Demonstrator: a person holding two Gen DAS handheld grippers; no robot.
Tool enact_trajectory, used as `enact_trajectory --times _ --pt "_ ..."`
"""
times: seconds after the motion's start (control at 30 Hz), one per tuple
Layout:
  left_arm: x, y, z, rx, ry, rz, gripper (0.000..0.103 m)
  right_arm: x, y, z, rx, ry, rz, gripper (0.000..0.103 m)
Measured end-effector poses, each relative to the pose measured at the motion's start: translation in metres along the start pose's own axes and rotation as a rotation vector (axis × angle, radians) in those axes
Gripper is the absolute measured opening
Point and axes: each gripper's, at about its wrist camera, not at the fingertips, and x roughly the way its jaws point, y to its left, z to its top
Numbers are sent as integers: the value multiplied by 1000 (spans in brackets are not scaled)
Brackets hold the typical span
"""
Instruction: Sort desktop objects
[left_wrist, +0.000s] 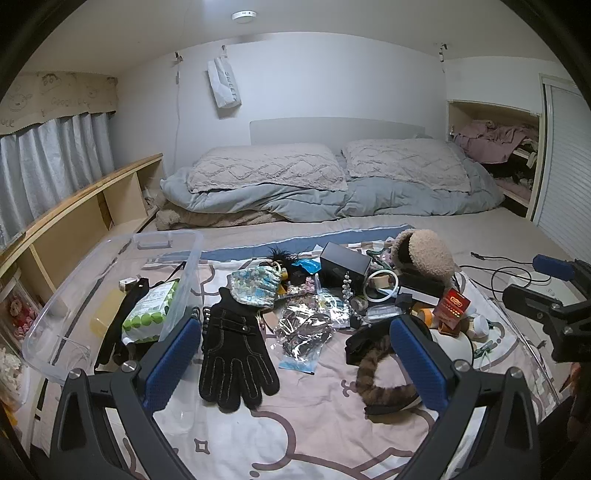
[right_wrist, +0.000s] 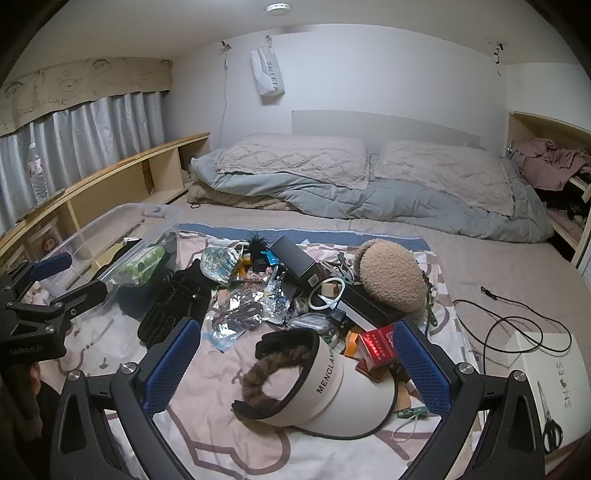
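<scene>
Black glove partly under floral pouch; left claw, right claw spread wide, empty

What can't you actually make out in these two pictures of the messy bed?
- Clear bin, left wrist view: its near end is hidden behind the left hand-held gripper.
- White shoe box, right wrist view: cut off by the fisheye edge.
- Red box: its print is too small to read.
- Small items under the black box: buried in clutter.

glove: black cloth, matt, stitched
storage bin: clear plastic, glossy
visor: smooth cream fabric
foil bag: crinkled, shiny
shelf: pale wood
</scene>
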Motion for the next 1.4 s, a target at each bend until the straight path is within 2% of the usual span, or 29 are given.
enact_trajectory --times 0.7,0.87,1.13,1.4 --pt "-10 8 10 -1 -42 44 103 -9 16 13 -38 -54 55 103" --pt "-16 9 18 -9 -55 33 103 -12 19 19 -38 -79 70 103" --pt "-25 9 45 26 -117 36 103 -10 21 32 -36 -112 69 103" --pt "-26 10 69 34 -216 36 103 -9 15 51 -13 -158 47 103"
